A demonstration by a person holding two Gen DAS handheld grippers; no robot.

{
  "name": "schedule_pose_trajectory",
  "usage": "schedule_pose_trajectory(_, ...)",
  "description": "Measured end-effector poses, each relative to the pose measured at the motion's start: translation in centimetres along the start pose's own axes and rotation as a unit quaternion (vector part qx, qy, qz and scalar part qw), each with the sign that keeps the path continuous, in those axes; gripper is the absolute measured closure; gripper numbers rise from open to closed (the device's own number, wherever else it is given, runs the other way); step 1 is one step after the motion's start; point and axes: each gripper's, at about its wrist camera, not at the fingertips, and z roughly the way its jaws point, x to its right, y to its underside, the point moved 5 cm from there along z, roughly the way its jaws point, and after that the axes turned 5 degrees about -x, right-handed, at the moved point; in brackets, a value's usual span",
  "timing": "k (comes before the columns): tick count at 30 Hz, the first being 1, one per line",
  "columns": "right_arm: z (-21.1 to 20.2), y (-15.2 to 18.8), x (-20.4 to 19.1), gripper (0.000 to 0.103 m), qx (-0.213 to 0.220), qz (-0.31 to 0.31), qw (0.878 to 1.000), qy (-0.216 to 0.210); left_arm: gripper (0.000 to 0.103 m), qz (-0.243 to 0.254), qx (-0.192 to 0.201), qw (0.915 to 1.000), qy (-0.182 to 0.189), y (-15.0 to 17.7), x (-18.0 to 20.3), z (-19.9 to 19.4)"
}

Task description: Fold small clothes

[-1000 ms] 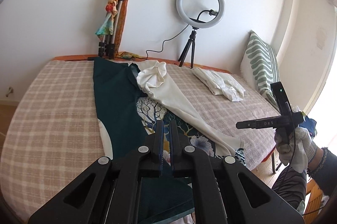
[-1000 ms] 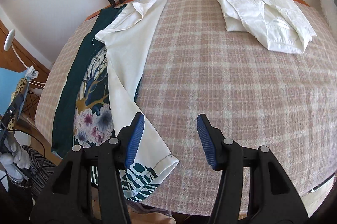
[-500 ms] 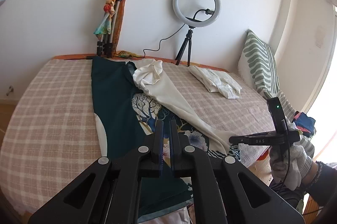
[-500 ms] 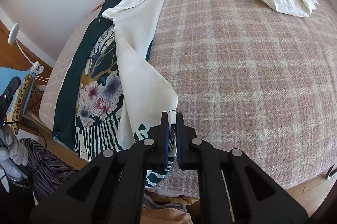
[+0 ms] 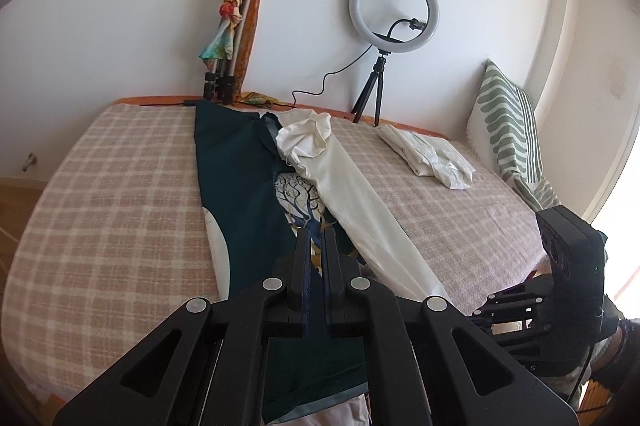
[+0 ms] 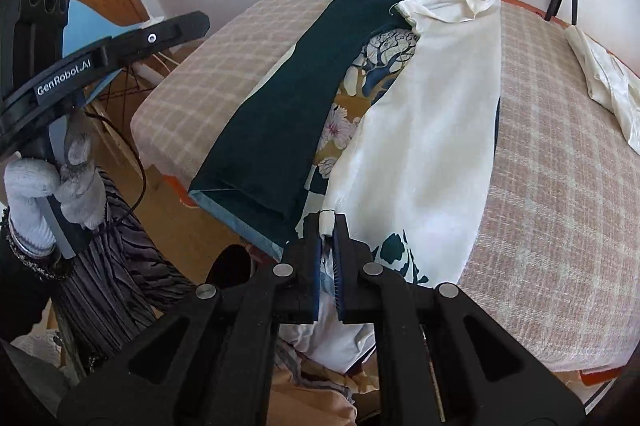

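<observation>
From the left wrist, the left tongs (image 5: 316,258) sit pressed together, seemingly empty, above the long dark-green floral-print garment (image 5: 240,194) on the plaid-covered bed (image 5: 112,206). From the right wrist, the right tongs (image 6: 327,246) pinch its cream lining hem (image 6: 326,220); soft, light, probably slippery, so corners suit gripping best.

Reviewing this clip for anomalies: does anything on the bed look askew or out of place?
Mostly the printed garment: its near end hangs off the bed edge, and its white flap bunches at the far end. The right claw grips the white hem. A second white garment lies crumpled by the pillow.
</observation>
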Motion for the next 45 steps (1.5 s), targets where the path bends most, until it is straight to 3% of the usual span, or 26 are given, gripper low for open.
schedule_pose_trajectory(1, 0.8, 0.4, -0.2, 0.087, -0.017, -0.003, 1.0, -0.006, 0.1, -0.001, -0.001, 1.0, 0.0, 0.0, -0.1, 0.0)
schedule_pose_trajectory(3, 1.4, 1.0, 0.0, 0.061, -0.034, 0.004, 0.999, -0.024, 0.1, 0.0, 0.0, 1.0, 0.001, -0.1, -0.2, -0.1)
schedule_pose_trajectory(5, 0.4, 1.1, 0.3, 0.056, -0.014, 0.013, 0.998, -0.058, 0.1, 0.003, 0.0, 1.0, -0.001, -0.3, -0.3, -0.1)
schedule_pose_trajectory(9, -2.4, -0.2, 2.2, 0.056, 0.018, 0.028, 0.998, -0.049, 0.1, 0.008, -0.007, 0.9999, 0.002, -1.4, -0.4, 0.4)
schedule_pose_trajectory(14, -4.9, -4.2, 6.3, 0.056, 0.053, 0.057, 0.997, -0.029, 0.099, 0.029, -0.015, 0.9995, 0.003, -3.9, -0.3, 1.8)
schedule_pose_trajectory(16, -5.3, -6.4, 8.6, 0.056, 0.064, 0.08, 0.994, -0.027, 0.095, 0.034, -0.021, 0.9992, 0.007, -5.1, -0.3, 2.8)
schedule_pose_trajectory(18, -5.4, -8.6, 10.9, 0.056, 0.068, 0.101, 0.992, -0.034, 0.089, 0.032, -0.019, 0.9993, 0.009, -6.6, -0.4, 3.7)
schedule_pose_trajectory(23, -4.6, -14.9, 15.8, 0.056, 0.067, 0.159, 0.982, -0.074, 0.087, 0.011, 0.008, 0.9998, 0.017, -9.8, -0.8, 5.9)
schedule_pose_trajectory(27, -2.3, -19.6, 19.8, 0.04, 0.063, 0.22, 0.97, -0.085, 0.087, -0.016, 0.008, 0.9991, 0.037, -9.9, -2.0, 8.0)
schedule_pose_trajectory(32, 2.4, -24.1, 24.1, 0.038, 0.036, 0.3, 0.947, -0.112, 0.087, -0.035, -0.018, 0.999, 0.019, -9.1, -4.1, 10.8)
schedule_pose_trajectory(37, 6.6, -26.7, 27.4, 0.038, 0.019, 0.385, 0.915, -0.122, 0.087, -0.047, -0.011, 0.9986, 0.02, -10.1, -4.9, 11.2)
schedule_pose_trajectory(45, 10.8, -29.3, 29.0, 0.039, -0.022, 0.408, 0.908, -0.087, 0.087, -0.05, -0.017, 0.998, 0.034, -10.5, -4.7, 12.3)
